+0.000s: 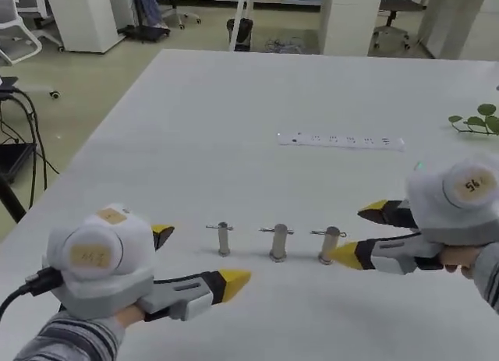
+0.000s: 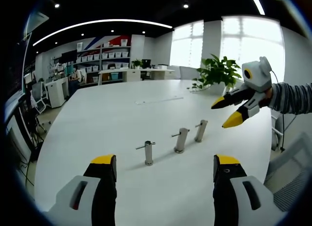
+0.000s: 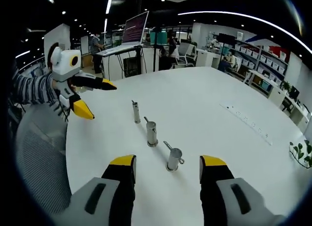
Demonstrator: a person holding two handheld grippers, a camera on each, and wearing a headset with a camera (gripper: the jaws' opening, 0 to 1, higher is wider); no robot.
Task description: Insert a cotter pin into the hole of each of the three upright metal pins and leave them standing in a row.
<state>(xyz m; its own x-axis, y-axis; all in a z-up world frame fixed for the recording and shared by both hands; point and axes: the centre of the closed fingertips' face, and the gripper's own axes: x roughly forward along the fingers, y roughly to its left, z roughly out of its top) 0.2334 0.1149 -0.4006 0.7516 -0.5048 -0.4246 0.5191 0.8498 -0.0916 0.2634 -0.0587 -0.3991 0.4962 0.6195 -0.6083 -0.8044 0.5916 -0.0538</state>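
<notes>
Clearing out looks like the step: three short upright grey metal pins (image 1: pixel 278 242), rowed on the white table (image 1: pixel 234 127), each seem to carry a thin wire cotter pin (image 1: pixel 212 227). Draw your yellow-tipped right gripper (image 1: pixel 352 234), wide and empty, straight away; its lower tip is just beside the rightmost pin (image 1: pixel 330 244). Your left gripper (image 1: pixel 201 256), likewise wide, sits near the leftmost pin (image 1: pixel 224 238).
</notes>
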